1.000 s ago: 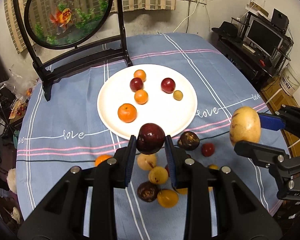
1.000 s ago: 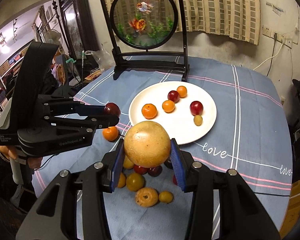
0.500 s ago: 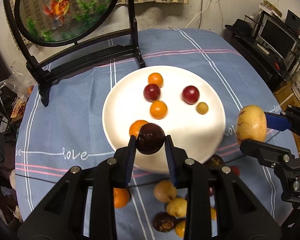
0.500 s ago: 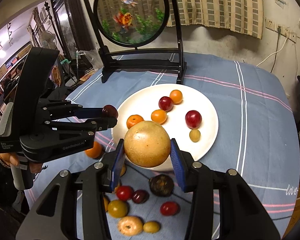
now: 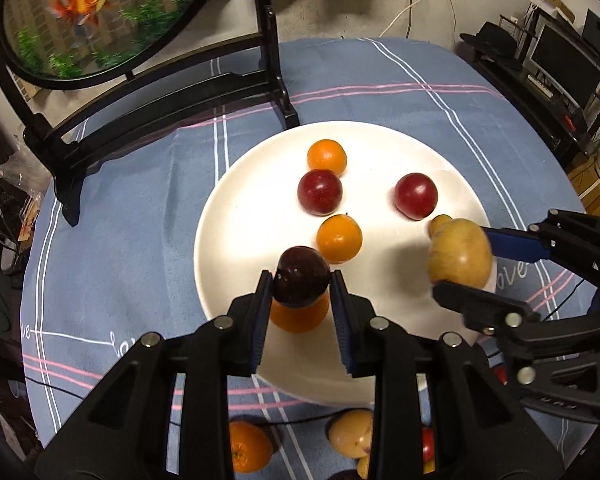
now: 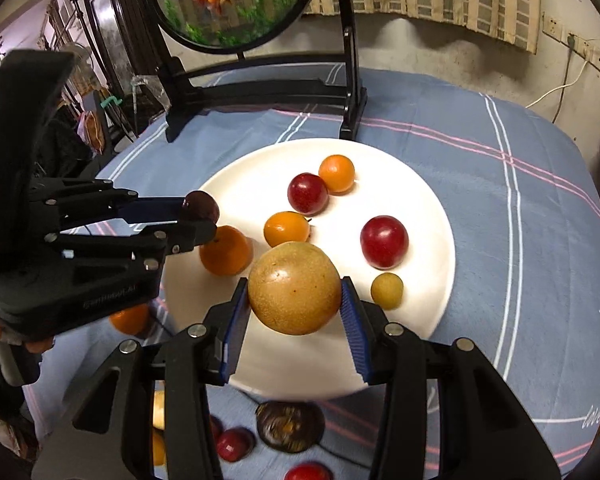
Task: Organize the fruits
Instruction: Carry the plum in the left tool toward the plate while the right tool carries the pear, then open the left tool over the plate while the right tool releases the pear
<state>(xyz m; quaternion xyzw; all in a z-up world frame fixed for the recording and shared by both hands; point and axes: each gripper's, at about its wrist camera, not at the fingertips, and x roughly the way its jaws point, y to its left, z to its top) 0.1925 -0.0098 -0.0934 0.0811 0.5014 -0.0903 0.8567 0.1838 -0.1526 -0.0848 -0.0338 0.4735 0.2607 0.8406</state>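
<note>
White plate [image 5: 236,216] is seen on the blue tablecloth [image 6: 520,208], loaded with two oranges, two red plums, a tangerine and a small yellow fruit. Over its near rim, a russet-yellow round fruit [image 6: 294,287] is clamped by the right gripper [image 6: 294,312]; a dark plum [image 5: 301,276] is pinched by the left gripper [image 5: 300,304]. Loose fruits below are cut off by the fingers.

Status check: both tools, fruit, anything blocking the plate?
Left tool shut on dark plum. Right tool shut on yellow-brown fruit. Both over white plate. Orange under left.
</note>
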